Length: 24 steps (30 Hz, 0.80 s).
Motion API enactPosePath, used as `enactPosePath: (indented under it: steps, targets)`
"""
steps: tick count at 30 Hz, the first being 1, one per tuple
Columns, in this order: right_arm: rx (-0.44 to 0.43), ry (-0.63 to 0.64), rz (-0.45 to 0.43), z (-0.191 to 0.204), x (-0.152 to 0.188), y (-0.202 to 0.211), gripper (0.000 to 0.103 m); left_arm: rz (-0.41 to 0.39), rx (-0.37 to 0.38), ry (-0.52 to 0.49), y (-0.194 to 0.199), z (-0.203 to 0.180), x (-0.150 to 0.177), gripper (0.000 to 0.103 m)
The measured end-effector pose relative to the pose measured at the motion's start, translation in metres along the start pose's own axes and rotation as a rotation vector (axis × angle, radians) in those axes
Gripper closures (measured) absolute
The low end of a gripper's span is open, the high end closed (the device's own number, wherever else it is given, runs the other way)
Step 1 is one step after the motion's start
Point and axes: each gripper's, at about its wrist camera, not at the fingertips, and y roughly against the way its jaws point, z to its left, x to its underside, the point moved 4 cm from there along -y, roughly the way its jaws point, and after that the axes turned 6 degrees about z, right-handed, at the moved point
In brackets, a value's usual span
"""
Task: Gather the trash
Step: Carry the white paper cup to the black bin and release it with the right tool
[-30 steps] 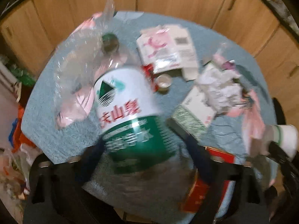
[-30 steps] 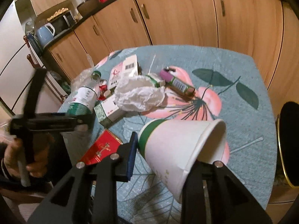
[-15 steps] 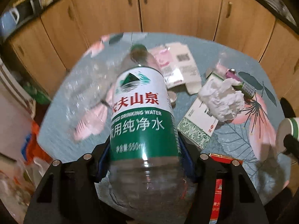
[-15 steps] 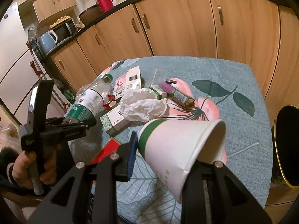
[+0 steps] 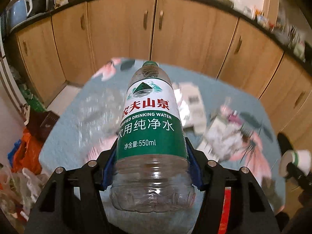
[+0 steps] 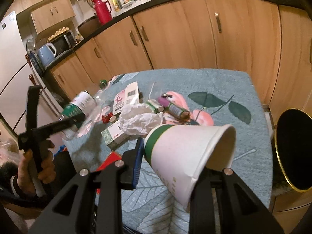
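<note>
Red thermos (image 6: 101, 10), blue kettle (image 6: 46, 54), microwave (image 6: 62, 42) on counter; wood cabinets (image 6: 175, 41).

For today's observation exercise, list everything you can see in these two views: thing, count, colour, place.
water bottle: one, clear with green-white label, clamped in left hand-held gripper, off the table
paper cup: one, white with green band, on its side in right hand-held gripper
crumpled paper: one, white, table middle
cartons: several, white and pink, behind paper
red pack: one, near table edge
table: one, blue floral cloth
cabinets: brown, behind
left hand-held gripper: black, blue pads
right hand-held gripper: black
hand: one, on the left gripper's handle
</note>
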Motion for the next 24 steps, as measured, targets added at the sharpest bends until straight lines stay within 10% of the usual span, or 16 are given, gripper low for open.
enactPosePath:
  steps: [12, 24]
  targets:
    - [0.201, -0.25, -0.113, -0.133, 0.013, 0.076, 0.076, -0.086, 0.171, -0.293, 0.03, -0.138, -0.013, 0.044]
    - [0.363, -0.451, 0.096, -0.298, 0.043, 0.03, 0.076, -0.002, 0.349, -0.575, 0.024, -0.298, 0.025, 0.044]
